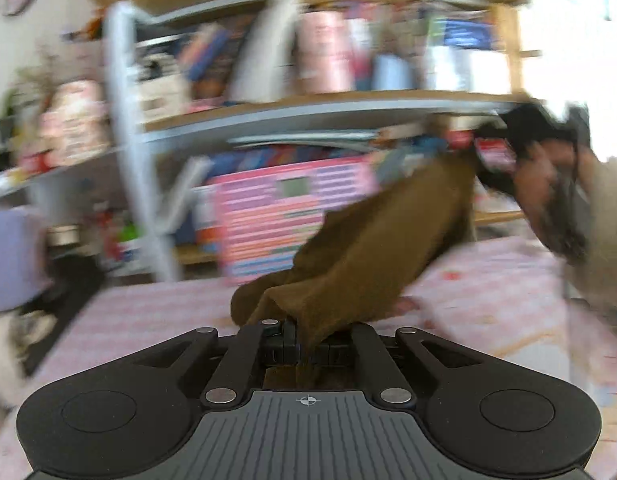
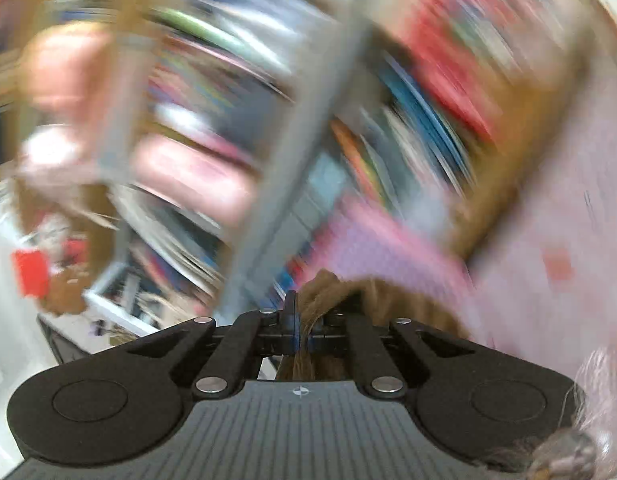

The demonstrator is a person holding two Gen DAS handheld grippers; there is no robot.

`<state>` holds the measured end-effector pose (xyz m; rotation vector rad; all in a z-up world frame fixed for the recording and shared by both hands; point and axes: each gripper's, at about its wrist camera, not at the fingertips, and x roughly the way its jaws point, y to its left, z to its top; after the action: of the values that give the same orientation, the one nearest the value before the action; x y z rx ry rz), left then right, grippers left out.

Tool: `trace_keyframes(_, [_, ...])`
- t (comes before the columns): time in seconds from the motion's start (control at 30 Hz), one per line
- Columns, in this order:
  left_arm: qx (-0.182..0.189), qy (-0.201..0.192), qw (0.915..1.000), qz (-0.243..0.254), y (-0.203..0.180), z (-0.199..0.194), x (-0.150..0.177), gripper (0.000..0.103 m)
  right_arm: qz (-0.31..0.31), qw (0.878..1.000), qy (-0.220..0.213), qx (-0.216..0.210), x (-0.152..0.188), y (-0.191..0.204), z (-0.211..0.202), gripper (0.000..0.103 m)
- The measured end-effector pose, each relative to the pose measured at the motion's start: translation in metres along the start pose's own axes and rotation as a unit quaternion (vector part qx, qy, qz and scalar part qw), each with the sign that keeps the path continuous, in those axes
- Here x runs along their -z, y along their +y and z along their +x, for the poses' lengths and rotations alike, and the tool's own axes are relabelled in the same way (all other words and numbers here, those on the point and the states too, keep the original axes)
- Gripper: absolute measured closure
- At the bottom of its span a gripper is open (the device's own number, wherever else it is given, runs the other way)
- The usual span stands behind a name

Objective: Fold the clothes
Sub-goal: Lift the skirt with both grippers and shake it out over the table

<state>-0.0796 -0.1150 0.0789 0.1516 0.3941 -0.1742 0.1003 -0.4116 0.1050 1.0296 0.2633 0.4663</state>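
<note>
I have my left tool (image 1: 298,340) clamped on one end of the brown knitted cloth (image 1: 372,248), its jaws pressed narrow around the fabric. The cloth hangs in the air above the pink patterned bench (image 1: 488,300), its long axis running from my left tool up and to the right, toward my right tool (image 1: 488,168). In the right wrist view my right tool (image 2: 304,332) pinches bunched brown fabric (image 2: 332,292). The shelves (image 1: 308,104) behind are blurred.

You hold a brown cloth (image 1: 372,248), matt and fuzzy like fleece. Your left gripper (image 1: 298,340) is matt black plastic with shiny metal pins. The shelf (image 1: 308,102) looks wooden.
</note>
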Motion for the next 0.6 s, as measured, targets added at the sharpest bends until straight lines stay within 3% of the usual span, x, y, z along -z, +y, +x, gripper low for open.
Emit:
trace_keyframes(0.07, [0.06,0.004,0.9981,0.013,-0.009,0.003,-0.001,0.089,-0.073,0.997,-0.025,-0.03,-0.024,0.033,-0.007,0.099])
trace_keyframes(0.13, [0.084,0.015,0.9963,0.011,-0.009,0.006,0.0,0.089,-0.117,0.992,0.035,-0.042,-0.013,0.048,0.009,0.099])
trace_keyframes(0.2, [0.087,0.044,0.9951,-0.014,0.002,0.012,0.006,0.089,-0.16,0.981,0.094,-0.054,-0.001,0.062,0.024,0.099])
trace_keyframes(0.3, [0.035,0.066,0.9955,-0.057,0.025,0.015,0.019,0.089,-0.223,0.955,0.182,-0.071,0.016,0.083,0.048,0.099])
trace_keyframes(0.4, [-0.028,0.08,0.9906,-0.108,0.056,0.012,0.027,0.089,-0.283,0.917,0.267,-0.086,0.034,0.104,0.071,0.099])
trace_keyframes(0.47, [-0.063,0.084,0.9845,-0.141,0.075,0.006,0.031,0.089,-0.313,0.884,0.336,-0.088,0.056,0.109,0.086,0.099])
trace_keyframes(0.53, [-0.09,0.087,0.9776,-0.169,0.09,0.0,0.035,0.086,-0.293,0.844,0.444,-0.063,0.123,0.072,0.092,0.099])
trace_keyframes(0.6, [-0.11,0.092,0.9715,-0.189,0.099,-0.002,0.038,0.077,-0.266,0.807,0.526,-0.038,0.185,0.037,0.087,0.099])
